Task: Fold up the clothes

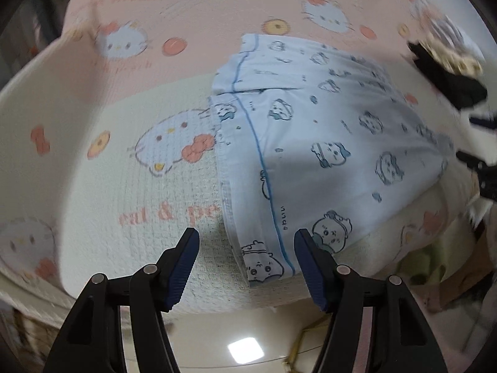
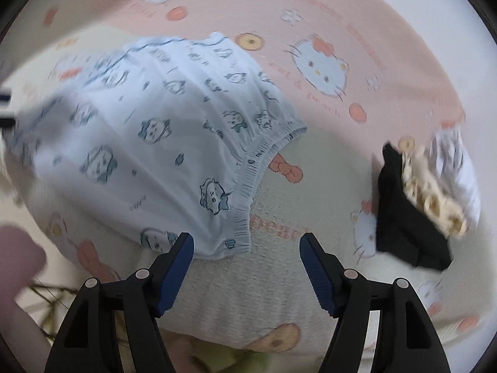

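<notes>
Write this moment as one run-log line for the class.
left tongs: open, at hem of light-blue printed shorts | right tongs: open, at elastic waistband | shorts flat on cartoon blanket | stack of clothes to the side

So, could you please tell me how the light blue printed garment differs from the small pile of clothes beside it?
The light blue garment is one large piece spread flat, pale with a cartoon print; the pile is much smaller and bunched up, mixing black, patterned cream and white pieces. The garment lies near both open grippers, left and right; the pile lies off to the side. Both rest on the cat-print blanket.
</notes>
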Demonstrator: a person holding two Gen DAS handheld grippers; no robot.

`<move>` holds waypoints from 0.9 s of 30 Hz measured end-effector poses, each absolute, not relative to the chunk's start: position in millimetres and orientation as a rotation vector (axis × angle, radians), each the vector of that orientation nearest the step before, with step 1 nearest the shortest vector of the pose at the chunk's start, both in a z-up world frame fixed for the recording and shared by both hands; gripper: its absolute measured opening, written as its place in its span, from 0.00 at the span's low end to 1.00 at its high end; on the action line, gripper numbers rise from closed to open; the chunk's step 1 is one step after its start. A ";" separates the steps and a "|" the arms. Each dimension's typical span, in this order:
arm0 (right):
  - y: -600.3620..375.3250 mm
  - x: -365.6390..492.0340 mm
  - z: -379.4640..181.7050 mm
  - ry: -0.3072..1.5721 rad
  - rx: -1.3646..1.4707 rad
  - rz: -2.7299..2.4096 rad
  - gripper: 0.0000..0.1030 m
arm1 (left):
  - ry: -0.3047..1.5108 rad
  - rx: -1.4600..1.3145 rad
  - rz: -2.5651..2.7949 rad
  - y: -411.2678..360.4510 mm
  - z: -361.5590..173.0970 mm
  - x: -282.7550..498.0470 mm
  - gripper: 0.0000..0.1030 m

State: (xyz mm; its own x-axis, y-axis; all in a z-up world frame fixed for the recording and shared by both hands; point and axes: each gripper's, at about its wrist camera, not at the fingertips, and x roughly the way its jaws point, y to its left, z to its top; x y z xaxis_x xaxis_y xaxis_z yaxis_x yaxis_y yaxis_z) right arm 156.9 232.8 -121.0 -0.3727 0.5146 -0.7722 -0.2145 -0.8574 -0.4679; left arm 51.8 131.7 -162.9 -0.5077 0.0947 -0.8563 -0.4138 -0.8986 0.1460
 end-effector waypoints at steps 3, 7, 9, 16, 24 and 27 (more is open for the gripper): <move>218.8 157.1 -127.2 -0.589 -1.419 2.238 0.68 | 0.632 -1.312 2.425 140.1 -164.6 56.8 0.59; 199.2 153.3 -142.6 -0.838 -1.427 2.208 0.68 | 0.810 -1.223 2.373 155.0 -166.8 67.4 0.59; 189.4 151.3 -150.4 -0.963 -1.427 2.186 0.69 | 0.914 -1.152 2.345 164.5 -169.4 74.7 0.59; 164.9 164.6 -177.4 -1.383 -1.433 2.092 0.74 | 1.468 -0.826 2.090 189.2 -205.1 113.9 0.59; 181.2 182.1 -191.9 -1.502 -1.459 1.990 0.74 | 1.653 -0.722 2.018 188.0 -219.3 120.6 0.59; 180.7 175.7 -193.9 -1.526 -1.428 1.990 0.74 | 1.615 -0.745 2.061 193.9 -217.6 113.2 0.59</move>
